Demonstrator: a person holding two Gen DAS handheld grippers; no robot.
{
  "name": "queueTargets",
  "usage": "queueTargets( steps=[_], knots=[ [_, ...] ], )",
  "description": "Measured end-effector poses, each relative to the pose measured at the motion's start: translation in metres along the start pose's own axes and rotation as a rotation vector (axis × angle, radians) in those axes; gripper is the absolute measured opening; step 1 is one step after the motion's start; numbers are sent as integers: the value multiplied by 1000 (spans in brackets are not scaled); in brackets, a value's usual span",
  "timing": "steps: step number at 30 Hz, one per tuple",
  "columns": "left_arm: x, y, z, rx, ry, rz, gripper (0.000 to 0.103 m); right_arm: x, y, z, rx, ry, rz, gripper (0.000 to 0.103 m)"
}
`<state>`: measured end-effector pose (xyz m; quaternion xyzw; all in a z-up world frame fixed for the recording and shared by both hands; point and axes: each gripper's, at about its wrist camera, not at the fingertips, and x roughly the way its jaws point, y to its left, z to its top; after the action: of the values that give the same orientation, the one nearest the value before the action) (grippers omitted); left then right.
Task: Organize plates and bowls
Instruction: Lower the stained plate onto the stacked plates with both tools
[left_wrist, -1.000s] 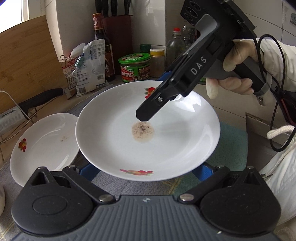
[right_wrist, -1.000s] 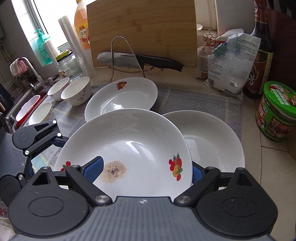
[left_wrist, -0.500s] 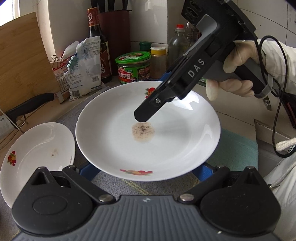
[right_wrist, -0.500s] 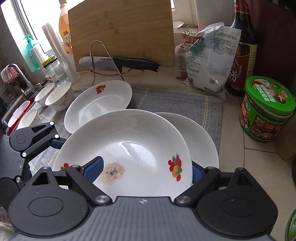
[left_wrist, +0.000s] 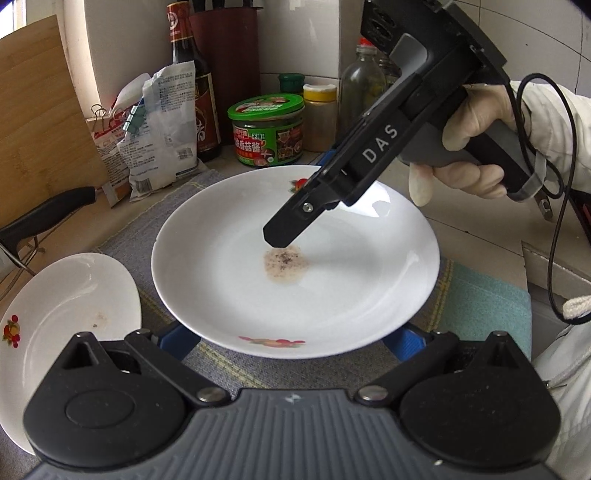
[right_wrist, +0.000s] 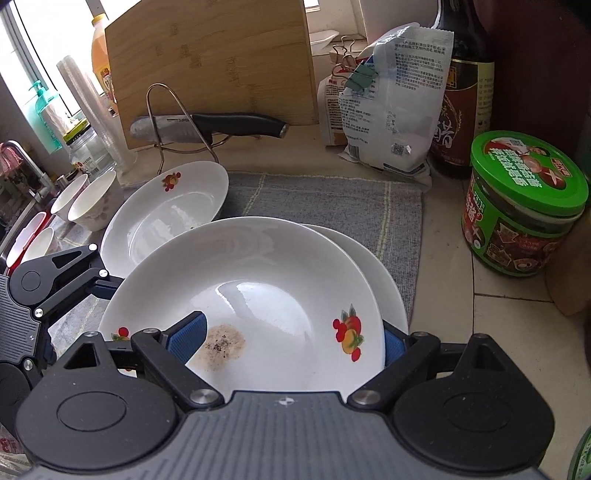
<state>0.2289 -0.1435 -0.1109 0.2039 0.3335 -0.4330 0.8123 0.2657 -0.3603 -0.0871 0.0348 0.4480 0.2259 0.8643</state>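
Your right gripper is clamped on the rim of the dirty plate, one blue pad on the inner face beside the brown speckled stain, the other behind the edge near the fruit decal. The plate is tilted and lifted, overlapping a second plate that lies on the grey mat; whether the two touch is hard to tell from this angle. A third plate sits further back on the mat, with two bowls beyond it by the sink.

From your left wrist view, your left gripper is spread wide, its blue pads under the near rim of the dirty plate on either side, not closing on it. The green-lidded jar stands behind the plate.
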Motion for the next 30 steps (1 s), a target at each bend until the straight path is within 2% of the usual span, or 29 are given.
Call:
queueTargets(
  steps=[12,22,30],
  knots=[
    [5,-2,2,60,30,36,102,1,-3,-2,19,-3,3,96],
    [8,3,1,18,66,39,102,8,1,-6,14,22,12,96],
    [7,2,0,35,65,58,102,7,3,-4,25,44,-4,98]
  ],
)
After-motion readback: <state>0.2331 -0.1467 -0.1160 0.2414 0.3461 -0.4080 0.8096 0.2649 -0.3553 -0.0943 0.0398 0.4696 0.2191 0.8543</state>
